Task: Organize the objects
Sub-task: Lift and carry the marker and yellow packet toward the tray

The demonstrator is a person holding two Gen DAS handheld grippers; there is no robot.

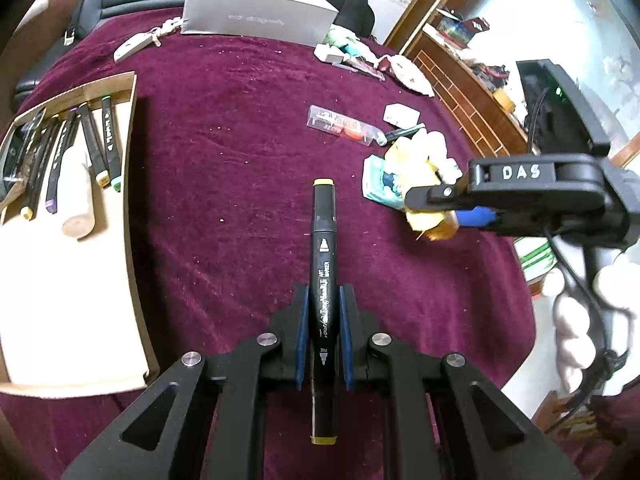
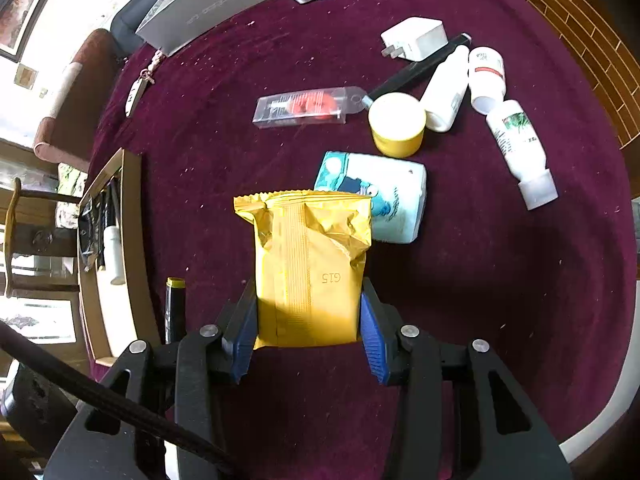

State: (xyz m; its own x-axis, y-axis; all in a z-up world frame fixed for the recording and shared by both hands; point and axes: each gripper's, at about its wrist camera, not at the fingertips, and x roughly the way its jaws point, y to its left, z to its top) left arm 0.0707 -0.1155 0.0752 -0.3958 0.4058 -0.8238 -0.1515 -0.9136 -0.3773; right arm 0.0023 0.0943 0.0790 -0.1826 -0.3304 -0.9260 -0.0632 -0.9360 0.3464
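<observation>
Far left on the maroon-covered counter (image 1: 248, 128): a shallow cardboard tray (image 1: 134, 184) already lined with black art markers (image 1: 108, 140) laid side by side beside a pale tube, evidently the sorting spot for pens. Centre of the left wrist view: left claw (image 1: 323, 320) clamped on a black art marker with yellow caps (image 1: 322, 248), gripped mid-barrel and pointing straight ahead, probably so as to slide in parallel with the ones in the tray. Nothing between marker and tray except bare cloth and the tray's raised edge, to be cleared on the way in. Further right: right claw (image 2: 309, 320) clamped on a yellow foil snack packet (image 2: 310, 256), pinched across its lower sides and lifted clear of the cloth, likely bound for a separate group. Just beyond it, a blue-and-white tissue pack (image 2: 384, 204), a yellow-lidded jar (image 2: 397, 124), a clear plastic case with red contents (image 2: 304, 110), a white charger plug (image 2: 416, 38), a black pen (image 2: 416, 70) and three white bottles (image 2: 516, 140) lying tipped over, all unsorted and close together. At the back, a grey box (image 2: 216, 0) and a key fob (image 2: 136, 94). Both claws near each other, so some risk of crossing paths.
</observation>
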